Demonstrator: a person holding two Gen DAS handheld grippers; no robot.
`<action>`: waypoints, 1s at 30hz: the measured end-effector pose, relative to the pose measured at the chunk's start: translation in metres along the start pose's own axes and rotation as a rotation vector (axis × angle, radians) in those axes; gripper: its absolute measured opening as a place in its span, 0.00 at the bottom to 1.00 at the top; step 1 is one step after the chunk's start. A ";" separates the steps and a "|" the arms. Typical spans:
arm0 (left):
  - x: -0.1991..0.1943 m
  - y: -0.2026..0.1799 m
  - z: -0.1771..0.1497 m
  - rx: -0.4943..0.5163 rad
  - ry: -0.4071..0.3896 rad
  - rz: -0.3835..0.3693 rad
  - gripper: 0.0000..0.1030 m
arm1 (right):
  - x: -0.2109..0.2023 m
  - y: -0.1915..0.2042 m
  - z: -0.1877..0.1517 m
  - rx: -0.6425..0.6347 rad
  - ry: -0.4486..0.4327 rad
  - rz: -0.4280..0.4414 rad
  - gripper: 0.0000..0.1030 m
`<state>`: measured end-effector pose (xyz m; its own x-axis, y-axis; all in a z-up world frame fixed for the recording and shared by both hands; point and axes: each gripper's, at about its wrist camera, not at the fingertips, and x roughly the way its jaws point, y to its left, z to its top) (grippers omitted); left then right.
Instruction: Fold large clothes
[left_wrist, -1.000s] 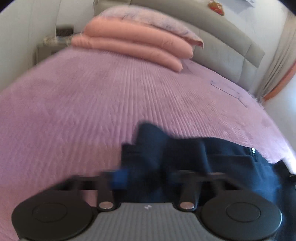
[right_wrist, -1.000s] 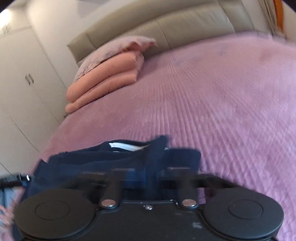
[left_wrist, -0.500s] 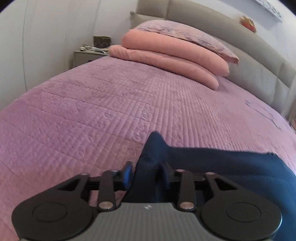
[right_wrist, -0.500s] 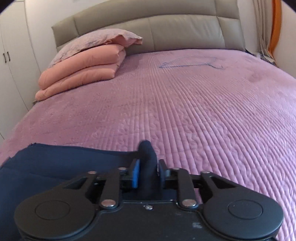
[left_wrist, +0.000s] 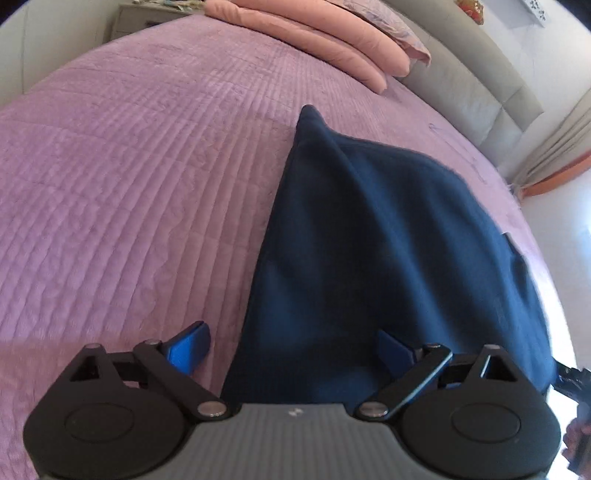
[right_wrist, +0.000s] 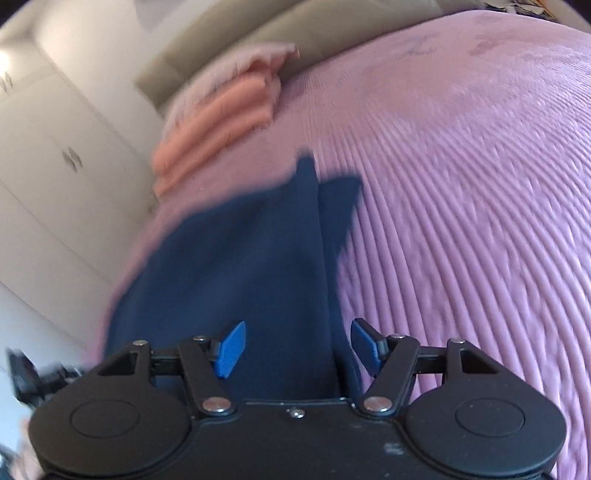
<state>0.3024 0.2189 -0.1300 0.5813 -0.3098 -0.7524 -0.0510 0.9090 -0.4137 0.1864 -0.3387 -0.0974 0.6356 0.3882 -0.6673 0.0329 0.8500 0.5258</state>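
A dark navy garment (left_wrist: 373, 240) lies spread on the purple quilted bed (left_wrist: 129, 166); a corner of it stands up in a peak toward the pillows. My left gripper (left_wrist: 295, 347) is open, its blue pads apart over the near left edge of the garment. In the right wrist view the same navy garment (right_wrist: 251, 266) lies on the bed (right_wrist: 461, 184), with a raised fold running away from me. My right gripper (right_wrist: 301, 347) is open, its blue pads either side of that fold, holding nothing.
Stacked pink pillows (left_wrist: 332, 40) lie at the head of the bed against a grey padded headboard (left_wrist: 472, 74). A bedside table (left_wrist: 144, 14) stands at the far left. White wardrobe doors (right_wrist: 48, 166) are at the left of the right wrist view.
Both grippers were shut on pinched corners of the navy garment; both have opened and let go. The garment now lies laid out further up the bed, and both grippers have drawn back.
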 end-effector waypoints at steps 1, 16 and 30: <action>-0.003 -0.008 -0.004 0.033 -0.011 0.035 0.71 | 0.003 -0.002 -0.009 0.031 0.023 0.017 0.74; -0.036 0.002 -0.019 0.067 -0.069 0.295 0.06 | -0.012 -0.012 -0.030 0.070 -0.024 -0.056 0.08; -0.034 -0.016 -0.016 0.139 -0.065 0.069 0.91 | 0.101 0.015 0.111 0.145 -0.129 -0.051 0.38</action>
<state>0.2702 0.2102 -0.1059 0.6319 -0.2307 -0.7399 0.0175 0.9587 -0.2839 0.3370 -0.3266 -0.0983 0.7234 0.2889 -0.6271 0.1727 0.8036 0.5695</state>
